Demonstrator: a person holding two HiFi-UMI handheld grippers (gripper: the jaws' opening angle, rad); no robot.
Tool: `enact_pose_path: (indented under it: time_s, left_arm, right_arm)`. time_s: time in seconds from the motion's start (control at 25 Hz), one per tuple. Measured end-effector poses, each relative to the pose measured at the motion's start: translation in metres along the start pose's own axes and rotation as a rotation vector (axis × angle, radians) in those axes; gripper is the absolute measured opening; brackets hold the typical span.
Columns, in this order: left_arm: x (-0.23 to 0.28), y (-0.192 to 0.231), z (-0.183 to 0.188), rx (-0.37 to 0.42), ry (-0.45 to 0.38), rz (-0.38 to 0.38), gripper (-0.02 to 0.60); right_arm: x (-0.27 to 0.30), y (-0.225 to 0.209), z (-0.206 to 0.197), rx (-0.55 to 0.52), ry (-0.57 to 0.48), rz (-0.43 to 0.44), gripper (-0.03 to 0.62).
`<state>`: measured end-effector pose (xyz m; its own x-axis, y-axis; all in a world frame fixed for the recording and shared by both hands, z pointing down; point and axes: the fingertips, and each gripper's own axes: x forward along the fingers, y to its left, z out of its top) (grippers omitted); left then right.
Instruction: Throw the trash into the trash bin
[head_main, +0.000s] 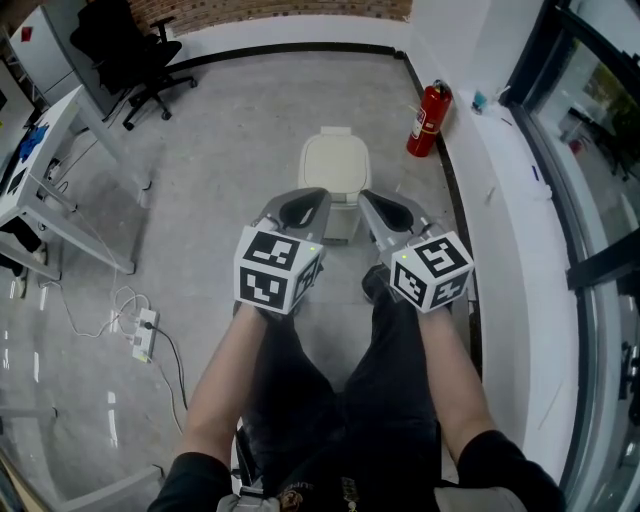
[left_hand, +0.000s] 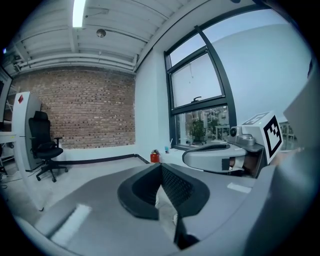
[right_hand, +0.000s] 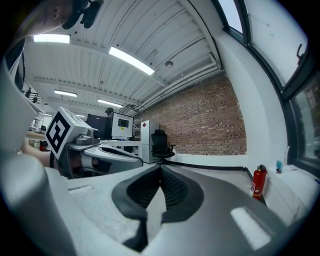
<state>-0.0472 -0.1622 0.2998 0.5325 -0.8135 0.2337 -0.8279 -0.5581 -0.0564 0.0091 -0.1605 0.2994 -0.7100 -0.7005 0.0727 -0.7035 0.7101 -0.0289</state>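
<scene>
The trash bin stands on the floor straight ahead of the person, lid down. No trash shows in any view. That fits two stages: the trash may lie inside the bin under its lid, or somewhere out of sight away from the bin.

The left gripper and right gripper hang side by side on the person's side of the bin, tips toward it. Each gripper's own view shows its fingers pressed together with nothing between them.

What could go wrong:
- With the lid down, anything brought to the bin would land on top and slide off, unless the lid is raised.
- Fingers held together can take hold of nothing.
- A fire extinguisher stands near the bin's right, by the wall; a wide swing there could knock it over.
- A power strip with loose cable lies well to the bin's left and nearer the person, a trip risk.

The bin is upright. Its lid's longer side runs away from the person, with what looks like the pedal end facing them.
</scene>
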Motion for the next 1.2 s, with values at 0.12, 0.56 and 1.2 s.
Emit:
enact_pose_path:
  time_s: [0.12, 0.56, 1.2]
  left_arm:
    - [0.0, -0.002, 0.003, 0.002, -0.003, -0.004, 0.008]
    - [0.003, -0.009, 0.004, 0.004, 0.001, -0.011, 0.006]
    - [0.002, -0.013, 0.001, 0.003, 0.006, -0.012, 0.008]
  right_arm:
    - [-0.002, -0.002, 0.004, -0.006, -0.006, -0.009, 0.003]
    - [-0.006, -0.005, 0.003, -0.005, 0.003, -0.01, 0.003]
    - [-0.01, -0.002, 0.006, 0.005, -0.011, -0.011, 0.003]
